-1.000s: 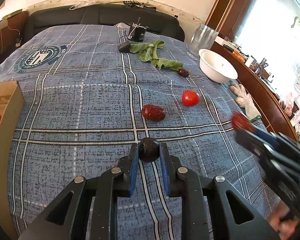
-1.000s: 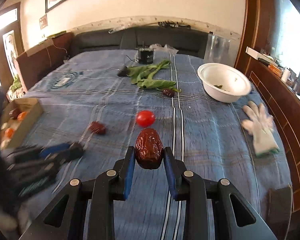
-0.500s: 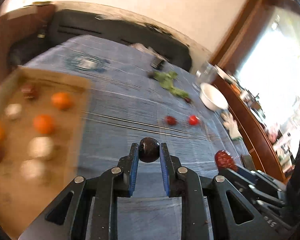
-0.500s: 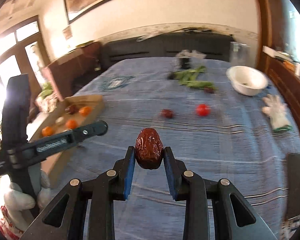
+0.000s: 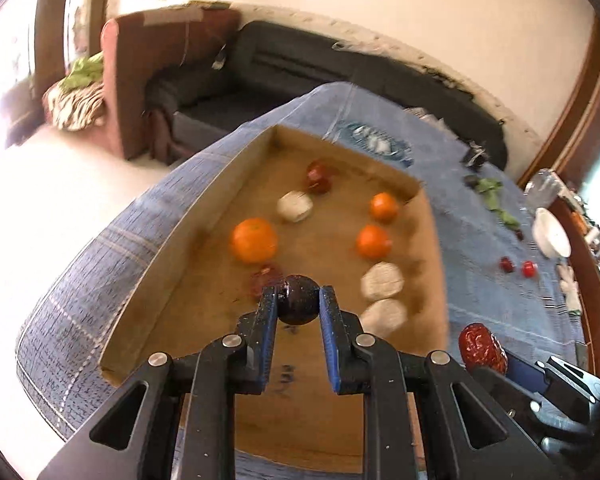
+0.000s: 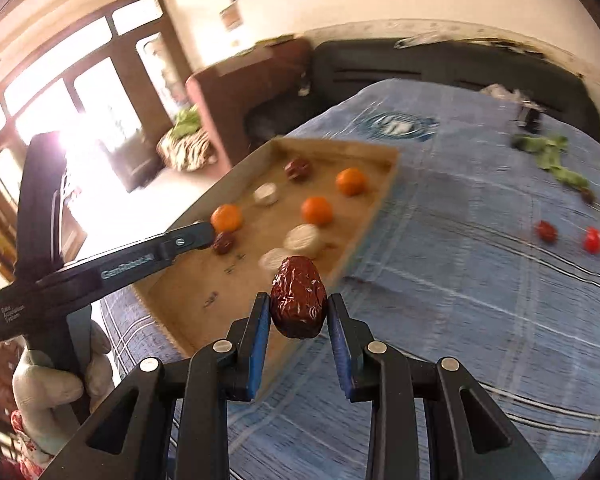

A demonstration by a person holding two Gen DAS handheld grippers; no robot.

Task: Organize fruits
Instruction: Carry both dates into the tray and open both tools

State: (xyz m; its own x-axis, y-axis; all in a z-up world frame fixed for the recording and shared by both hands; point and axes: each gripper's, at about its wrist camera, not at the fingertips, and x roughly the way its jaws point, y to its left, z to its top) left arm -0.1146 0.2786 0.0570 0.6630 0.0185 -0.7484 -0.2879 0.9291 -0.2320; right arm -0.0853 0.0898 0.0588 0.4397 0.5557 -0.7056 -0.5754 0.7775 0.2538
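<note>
My left gripper (image 5: 299, 306) is shut on a dark round fruit (image 5: 299, 300) and holds it above the near part of a shallow cardboard tray (image 5: 204, 216). The tray holds oranges (image 5: 254, 240), white pieces (image 5: 381, 281) and red dates (image 5: 319, 174). My right gripper (image 6: 299, 312) is shut on a wrinkled red date (image 6: 299, 297) just right of the tray (image 6: 380, 200); that date also shows in the left wrist view (image 5: 482, 347). The left gripper shows in the right wrist view (image 6: 196, 236), over the tray. A red date (image 6: 546, 231) and a tomato (image 6: 593, 239) lie on the blue cloth.
The table carries a blue checked cloth (image 6: 480, 280). Green leaves (image 6: 552, 156) and a small dark device (image 6: 530, 116) lie at the far side. A white bowl (image 5: 551, 233) and a white glove (image 5: 570, 288) sit at the right edge. A dark sofa (image 5: 300, 68) stands behind.
Both grippers have swung left from the middle of the cloth to the cardboard tray, each still holding its fruit. The left one is now over the tray's inside.
</note>
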